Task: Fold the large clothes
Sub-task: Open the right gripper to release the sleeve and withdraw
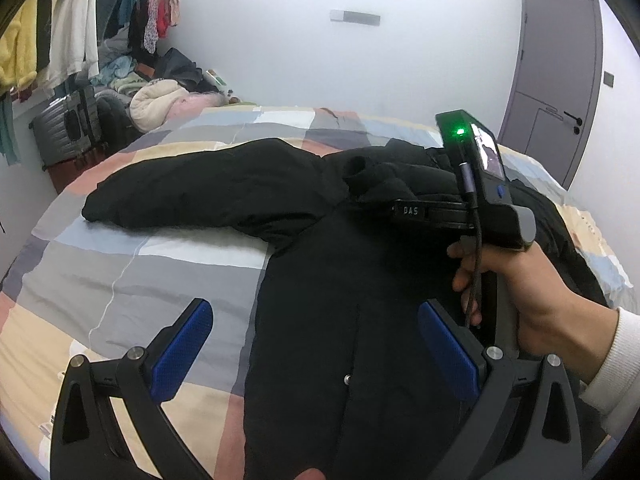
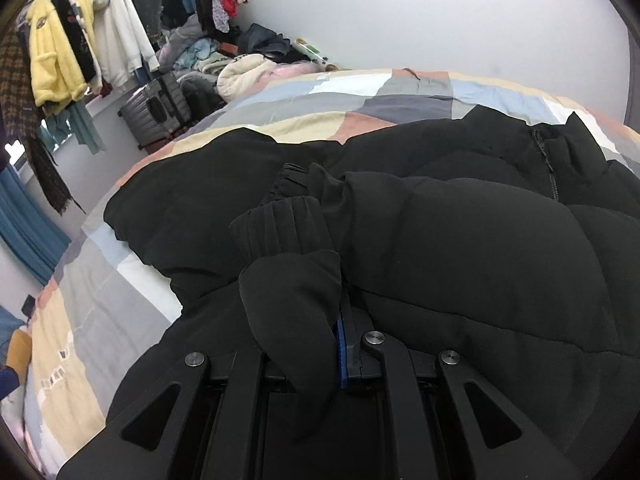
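A black puffer jacket (image 1: 320,280) (image 2: 480,260) lies spread on the bed. One sleeve (image 1: 192,192) stretches out to the left. The other sleeve is brought across the chest, its ribbed cuff (image 2: 280,224) (image 1: 356,168) pointing left. My right gripper (image 2: 334,340) is shut on a fold of this sleeve; black cloth covers one finger and only a strip of blue pad (image 2: 340,344) shows. In the left wrist view a hand holds that right gripper (image 1: 388,206) low over the jacket's chest. My left gripper (image 1: 316,344) hangs open above the jacket's lower body, nothing between its blue pads (image 1: 184,344).
The bed wears a patchwork quilt (image 1: 120,272) (image 2: 80,280). Beyond its far left corner stand a grey suitcase (image 1: 64,132) (image 2: 156,108), a heap of clothes (image 1: 160,100) and hanging garments (image 2: 56,64). A grey door (image 1: 560,80) is at the back right.
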